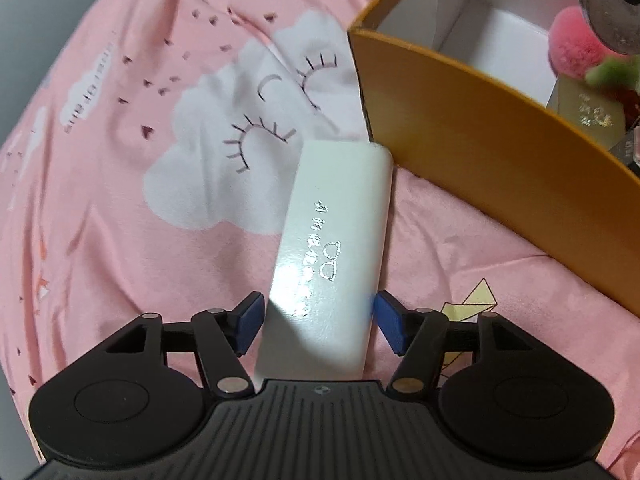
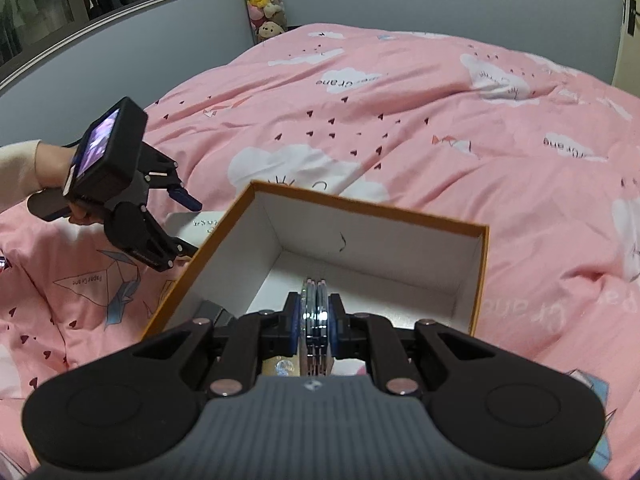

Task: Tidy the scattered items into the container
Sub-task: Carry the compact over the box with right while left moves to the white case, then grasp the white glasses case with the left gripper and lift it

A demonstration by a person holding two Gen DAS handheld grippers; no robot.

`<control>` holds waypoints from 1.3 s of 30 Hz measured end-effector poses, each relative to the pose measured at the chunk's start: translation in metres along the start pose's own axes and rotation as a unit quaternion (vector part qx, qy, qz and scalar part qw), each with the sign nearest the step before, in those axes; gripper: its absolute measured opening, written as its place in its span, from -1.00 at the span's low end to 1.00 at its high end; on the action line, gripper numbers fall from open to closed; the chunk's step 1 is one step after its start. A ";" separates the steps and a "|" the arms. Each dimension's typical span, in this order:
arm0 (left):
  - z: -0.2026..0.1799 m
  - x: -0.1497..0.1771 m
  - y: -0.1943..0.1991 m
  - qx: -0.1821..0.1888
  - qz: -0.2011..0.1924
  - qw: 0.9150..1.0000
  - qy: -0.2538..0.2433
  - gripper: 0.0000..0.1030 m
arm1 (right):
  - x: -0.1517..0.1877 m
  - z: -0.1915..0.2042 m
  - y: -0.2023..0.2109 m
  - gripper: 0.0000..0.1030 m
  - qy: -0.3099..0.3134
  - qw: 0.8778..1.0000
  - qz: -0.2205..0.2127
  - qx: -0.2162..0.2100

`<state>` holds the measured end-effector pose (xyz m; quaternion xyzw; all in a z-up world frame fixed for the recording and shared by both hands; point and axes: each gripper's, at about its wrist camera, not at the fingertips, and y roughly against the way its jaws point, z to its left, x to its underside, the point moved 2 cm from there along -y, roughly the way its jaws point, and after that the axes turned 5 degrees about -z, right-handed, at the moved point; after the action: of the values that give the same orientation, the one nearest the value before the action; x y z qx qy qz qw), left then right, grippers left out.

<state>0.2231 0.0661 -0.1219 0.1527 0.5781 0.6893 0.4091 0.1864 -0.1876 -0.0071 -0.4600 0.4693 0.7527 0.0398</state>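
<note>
The left gripper (image 1: 318,322) gapes around a white case (image 1: 332,256) on the bed (image 1: 100,200), just beside the box (image 1: 460,132). The right gripper (image 2: 315,316) clamps a silvery thing (image 2: 315,312) over the box.

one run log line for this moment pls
left hand-held gripper: open around white case | right hand-held gripper: shut on metal discs above orange box

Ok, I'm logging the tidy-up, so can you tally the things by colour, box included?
White: 1, the case
Orange: 1, the box
Silver: 1, the round metal piece
Pink: 1, the fluffy ball
Gold: 1, the packet
Total: 5 that can be made out
</note>
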 end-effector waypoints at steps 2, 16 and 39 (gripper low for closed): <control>0.000 -0.004 -0.008 0.005 0.014 1.000 -0.003 0.44 | 0.003 -0.002 -0.002 -0.70 -0.004 1.000 0.000 0.000; 0.006 0.010 -0.004 -0.002 0.014 0.995 0.097 0.40 | 0.009 -0.004 0.000 -0.70 -0.022 1.000 -0.018 -0.010; -0.011 0.000 0.141 -0.042 -0.094 0.987 0.126 0.36 | 0.008 0.007 0.045 -0.70 -0.006 0.998 -0.066 -0.003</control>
<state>0.1610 0.0590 0.0047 -0.0083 0.6071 0.6852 0.4022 0.1554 -0.2100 0.0181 -0.4859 0.4351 0.7526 0.0905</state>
